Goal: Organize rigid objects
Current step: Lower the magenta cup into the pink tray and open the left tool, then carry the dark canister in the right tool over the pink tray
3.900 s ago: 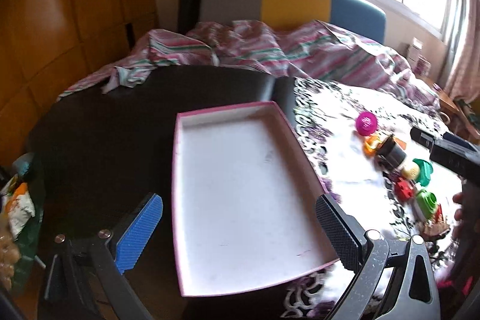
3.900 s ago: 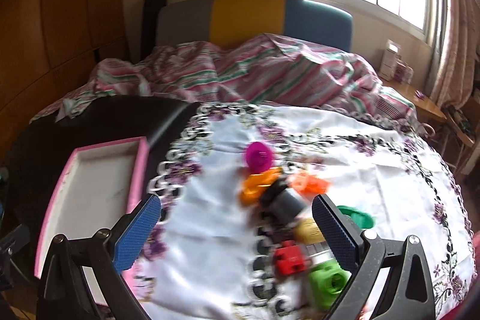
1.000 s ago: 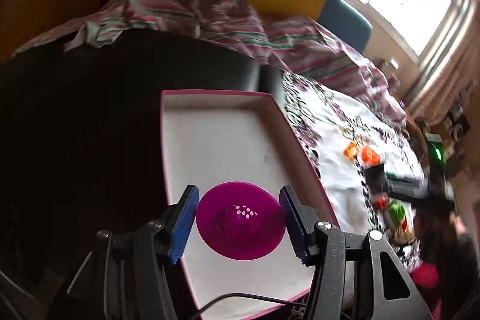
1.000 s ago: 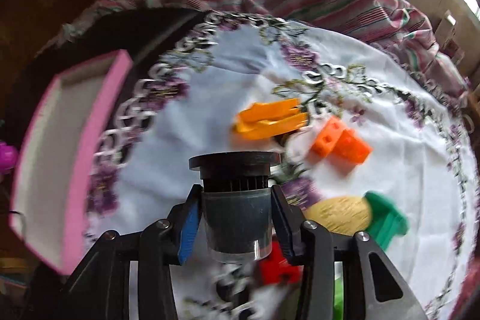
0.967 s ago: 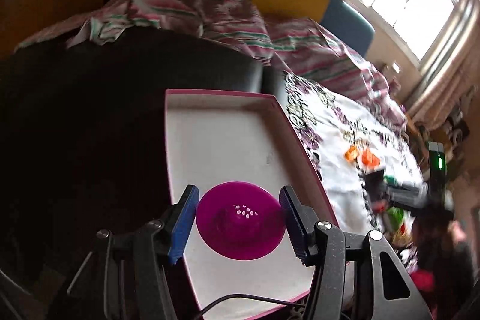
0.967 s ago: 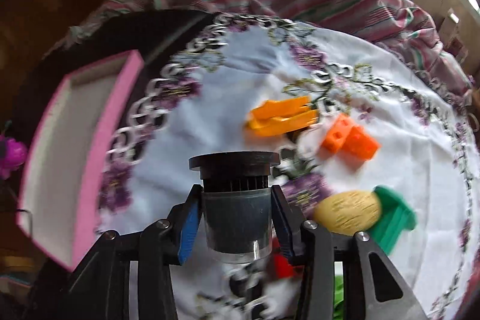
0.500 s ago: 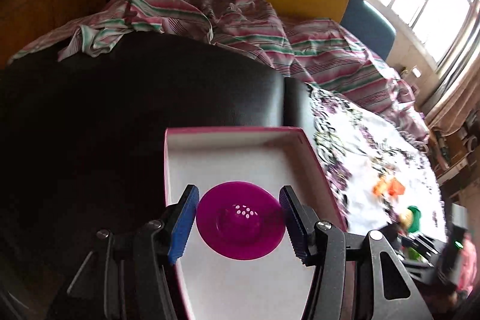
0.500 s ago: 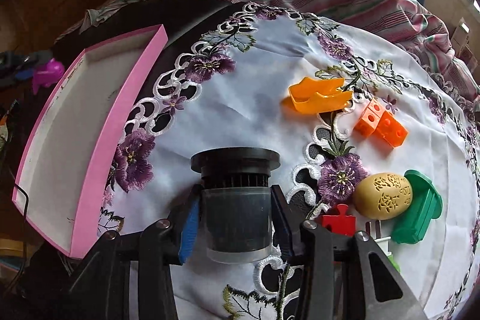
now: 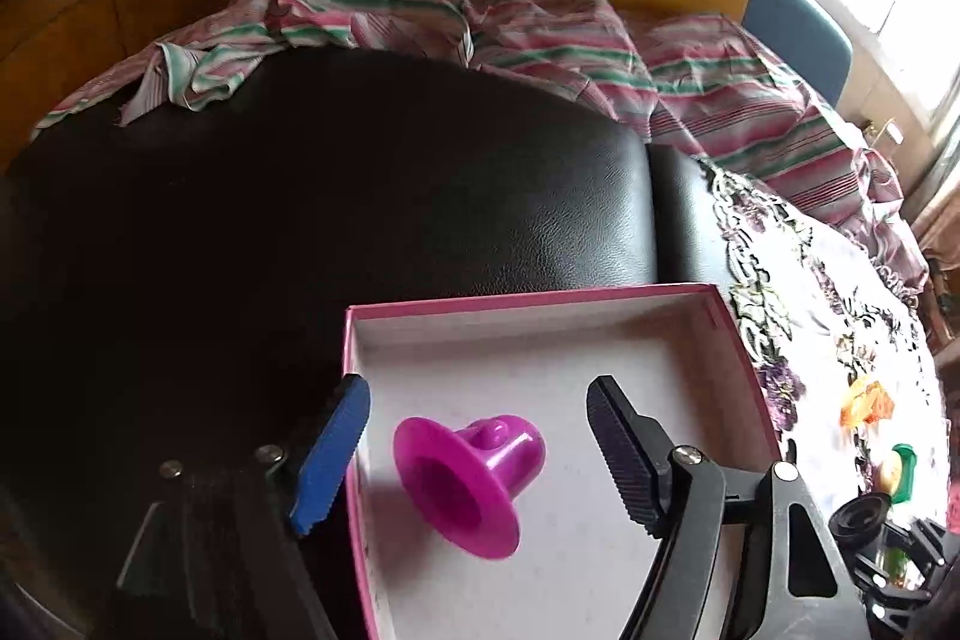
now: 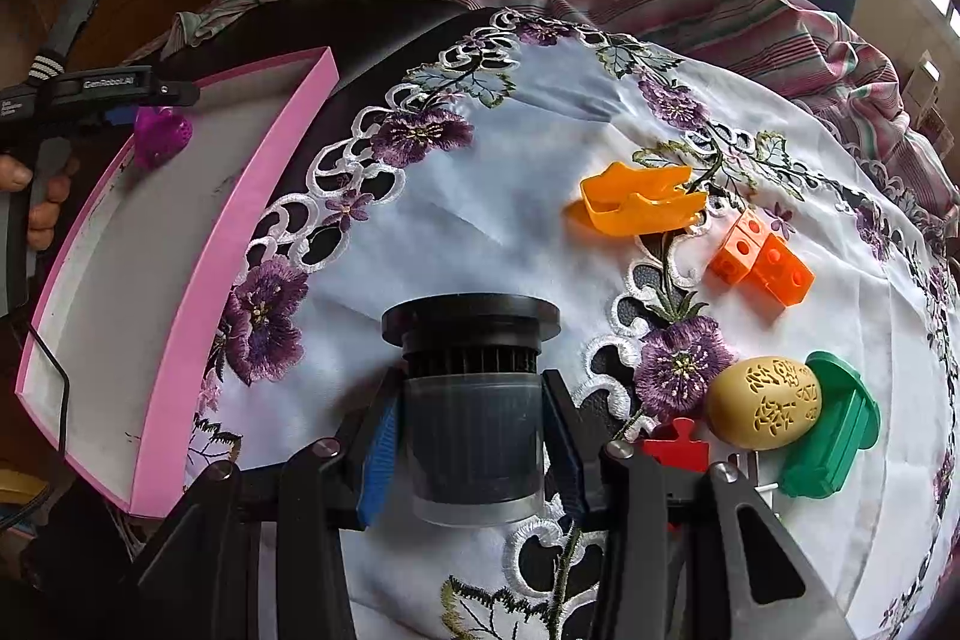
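Both wrist views look steeply down: the left sits close over the pink box, the right over the tablecloth, sharing that box.

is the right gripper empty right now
No, the right gripper is shut on a dark cylinder, its pads pressed against both sides.

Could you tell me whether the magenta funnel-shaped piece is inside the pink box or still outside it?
Inside: the magenta piece lies tipped on the pink box's white floor.
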Demonstrator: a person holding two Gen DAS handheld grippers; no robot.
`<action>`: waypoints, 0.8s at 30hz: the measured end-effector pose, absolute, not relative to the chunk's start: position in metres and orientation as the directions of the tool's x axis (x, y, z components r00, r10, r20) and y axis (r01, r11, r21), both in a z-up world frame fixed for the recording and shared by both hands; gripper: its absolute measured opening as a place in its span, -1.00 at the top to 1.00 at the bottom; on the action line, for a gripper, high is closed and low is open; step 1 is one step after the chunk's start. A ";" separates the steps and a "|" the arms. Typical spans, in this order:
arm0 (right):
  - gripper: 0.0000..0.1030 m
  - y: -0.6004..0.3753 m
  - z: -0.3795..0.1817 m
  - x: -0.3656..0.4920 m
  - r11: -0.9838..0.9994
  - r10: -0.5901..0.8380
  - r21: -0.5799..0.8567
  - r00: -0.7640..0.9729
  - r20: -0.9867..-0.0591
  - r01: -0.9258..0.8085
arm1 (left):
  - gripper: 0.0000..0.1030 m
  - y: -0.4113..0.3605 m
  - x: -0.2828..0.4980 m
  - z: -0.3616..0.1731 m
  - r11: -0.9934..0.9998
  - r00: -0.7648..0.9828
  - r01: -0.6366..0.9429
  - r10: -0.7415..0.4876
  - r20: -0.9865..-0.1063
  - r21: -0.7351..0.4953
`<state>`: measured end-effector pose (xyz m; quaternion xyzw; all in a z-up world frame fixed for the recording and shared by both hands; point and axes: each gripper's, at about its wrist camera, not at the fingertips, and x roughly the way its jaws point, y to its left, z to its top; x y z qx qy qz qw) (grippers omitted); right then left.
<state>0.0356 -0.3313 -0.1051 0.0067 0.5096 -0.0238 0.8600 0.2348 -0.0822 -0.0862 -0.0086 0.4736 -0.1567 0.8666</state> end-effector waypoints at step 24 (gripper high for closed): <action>0.14 -0.325 -0.106 0.033 0.996 -0.095 -0.080 0.489 -0.867 0.051 | -0.64 0.056 0.123 0.044 0.996 0.797 0.087 -0.054 -0.602 0.027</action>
